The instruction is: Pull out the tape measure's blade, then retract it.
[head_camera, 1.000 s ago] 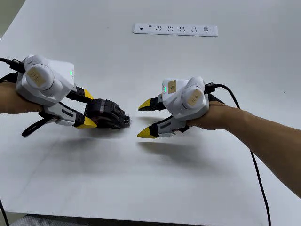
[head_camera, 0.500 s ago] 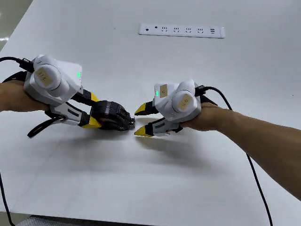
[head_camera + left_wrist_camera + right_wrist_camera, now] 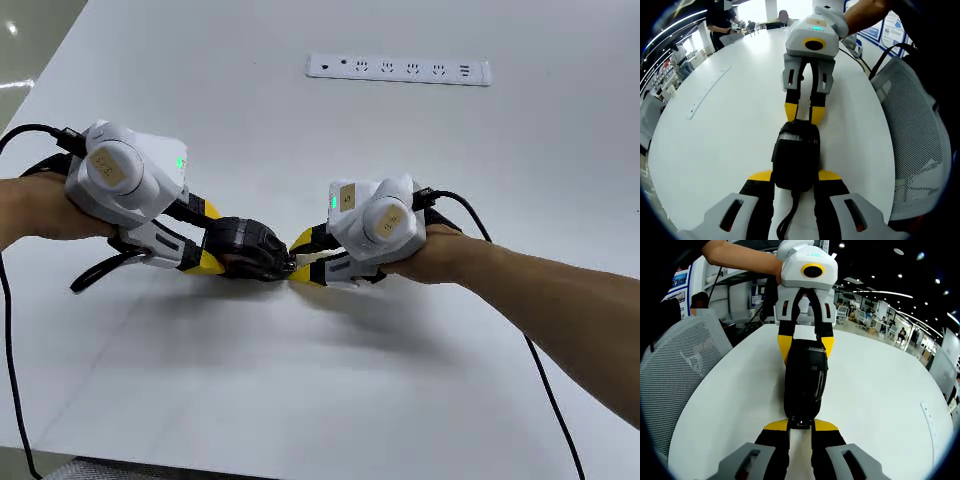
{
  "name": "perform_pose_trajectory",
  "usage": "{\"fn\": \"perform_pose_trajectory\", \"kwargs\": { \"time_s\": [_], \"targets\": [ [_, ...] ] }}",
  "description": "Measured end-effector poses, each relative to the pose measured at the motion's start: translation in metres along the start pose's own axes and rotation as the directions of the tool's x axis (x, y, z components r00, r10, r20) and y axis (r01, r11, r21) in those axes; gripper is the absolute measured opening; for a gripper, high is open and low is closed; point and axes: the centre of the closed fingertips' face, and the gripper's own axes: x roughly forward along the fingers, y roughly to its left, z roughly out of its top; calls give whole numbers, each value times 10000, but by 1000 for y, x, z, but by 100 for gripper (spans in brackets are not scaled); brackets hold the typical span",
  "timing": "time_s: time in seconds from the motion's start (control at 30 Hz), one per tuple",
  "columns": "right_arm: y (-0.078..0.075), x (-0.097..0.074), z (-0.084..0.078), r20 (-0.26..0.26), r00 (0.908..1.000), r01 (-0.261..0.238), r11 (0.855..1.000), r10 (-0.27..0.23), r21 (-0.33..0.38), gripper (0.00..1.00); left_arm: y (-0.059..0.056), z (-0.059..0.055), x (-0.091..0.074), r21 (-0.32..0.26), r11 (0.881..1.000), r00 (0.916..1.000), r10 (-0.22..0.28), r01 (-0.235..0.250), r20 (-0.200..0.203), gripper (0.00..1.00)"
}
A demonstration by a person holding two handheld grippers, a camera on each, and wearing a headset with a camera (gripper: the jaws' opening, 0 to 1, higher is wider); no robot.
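Head view: the tape measure (image 3: 245, 250) is clamped left of centre in the left gripper (image 3: 210, 240); the right gripper (image 3: 299, 258) is set at its mouth.
Left gripper view: the case sides are squeezed by the jaws.
Right gripper view: the jaws are narrowed about the hook (image 3: 800, 423) (a firm pinch cannot be confirmed).
Pull: the hook is best pinched squarely and drawn straight right.

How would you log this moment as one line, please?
stage: pre-pull | left hand-held gripper: shut on tape measure | right hand-held gripper: jaws at its mouth, grip unclear | extension: none visible yet
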Motion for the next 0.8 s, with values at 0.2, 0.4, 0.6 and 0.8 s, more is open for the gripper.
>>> {"fn": "perform_pose_trajectory", "kwargs": {
  "time_s": [0.2,0.4,0.6,0.8],
  "targets": [
    [0,1,0,17,10000,19,10000,-19,79,12,0,0,0,-137,9999,10000,-8,9,53,25],
    [0,0,0,93,9999,89,9998,-87,-202,10,0,0,0,-261,9996,10000,-58,59,42,25],
    [0,0,0,35,10000,83,9993,-82,-360,9,-1,0,0,-329,9994,10000,-51,53,75,25],
    [0,0,-1,-9,10000,58,9995,-58,-316,8,-1,0,0,-381,9993,9999,-25,29,121,24]
  ]
}}
